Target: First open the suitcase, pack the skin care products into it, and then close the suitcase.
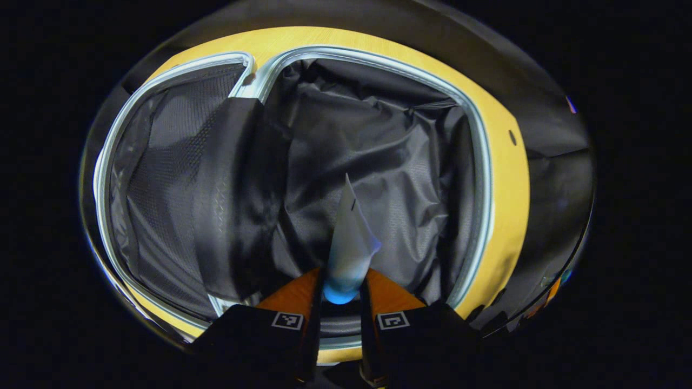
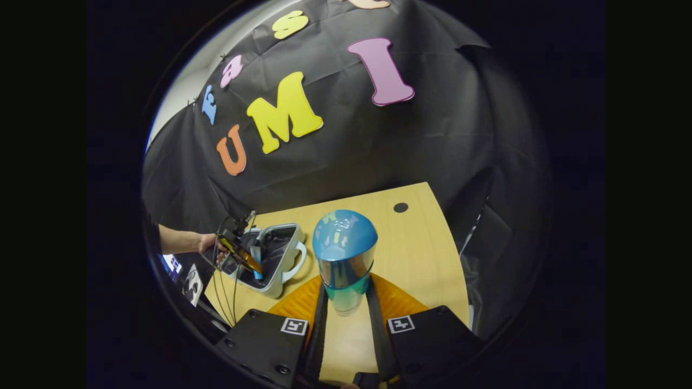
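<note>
Left gripper view: left gripper (image 1: 341, 289) clamped on a tube (image 1: 350, 237), cap end between the fingers, hung over the open suitcase (image 1: 486, 178) and its dark lining. Could have slipped early and landed tilted against the rim. Right gripper view: right gripper (image 2: 346, 302) closed on a bottle (image 2: 344, 259) above the table (image 2: 421, 254), well apart from the suitcase (image 2: 281, 265); risked collision with the left gripper (image 2: 240, 254) inside the case.

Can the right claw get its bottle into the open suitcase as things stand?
Probably yes: the suitcase lies open across bare table, but the left claw with its tube hangs over it.
</note>
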Tool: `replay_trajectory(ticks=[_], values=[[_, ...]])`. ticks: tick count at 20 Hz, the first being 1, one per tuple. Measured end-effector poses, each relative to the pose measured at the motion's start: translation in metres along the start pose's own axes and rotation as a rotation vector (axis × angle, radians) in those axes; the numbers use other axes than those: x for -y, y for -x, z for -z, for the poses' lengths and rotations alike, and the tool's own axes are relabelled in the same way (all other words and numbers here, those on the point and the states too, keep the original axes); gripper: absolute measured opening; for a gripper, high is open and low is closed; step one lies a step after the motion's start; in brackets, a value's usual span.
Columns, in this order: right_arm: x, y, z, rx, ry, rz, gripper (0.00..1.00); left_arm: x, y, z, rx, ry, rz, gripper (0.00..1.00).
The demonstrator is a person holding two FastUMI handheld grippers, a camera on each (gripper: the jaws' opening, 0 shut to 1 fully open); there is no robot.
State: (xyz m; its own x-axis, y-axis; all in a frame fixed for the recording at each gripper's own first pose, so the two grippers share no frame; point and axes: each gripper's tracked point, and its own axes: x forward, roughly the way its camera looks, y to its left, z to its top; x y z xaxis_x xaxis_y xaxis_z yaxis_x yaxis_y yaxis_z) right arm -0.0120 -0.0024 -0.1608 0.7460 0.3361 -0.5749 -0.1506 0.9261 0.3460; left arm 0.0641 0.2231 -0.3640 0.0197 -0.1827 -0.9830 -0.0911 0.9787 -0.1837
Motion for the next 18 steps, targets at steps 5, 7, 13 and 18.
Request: replay_trajectory(ticks=[5, 7, 13, 18], values=[[0.003, 0.016, -0.008, 0.017, -0.037, -0.005, 0.36, -0.001, -0.003, -0.003, -0.093, 0.011, -0.032, 0.35], [0.004, 0.017, -0.008, 0.022, -0.028, -0.004, 0.37, 0.000, -0.004, -0.001, -0.135, 0.001, -0.042, 0.35], [0.006, 0.027, -0.006, 0.023, -0.004, 0.002, 0.37, 0.007, -0.012, 0.004, -0.177, 0.008, -0.040, 0.48], [-0.005, 0.029, -0.006, 0.011, 0.028, -0.020, 0.36, 0.011, -0.006, 0.004, -0.142, 0.015, -0.022, 0.68]])
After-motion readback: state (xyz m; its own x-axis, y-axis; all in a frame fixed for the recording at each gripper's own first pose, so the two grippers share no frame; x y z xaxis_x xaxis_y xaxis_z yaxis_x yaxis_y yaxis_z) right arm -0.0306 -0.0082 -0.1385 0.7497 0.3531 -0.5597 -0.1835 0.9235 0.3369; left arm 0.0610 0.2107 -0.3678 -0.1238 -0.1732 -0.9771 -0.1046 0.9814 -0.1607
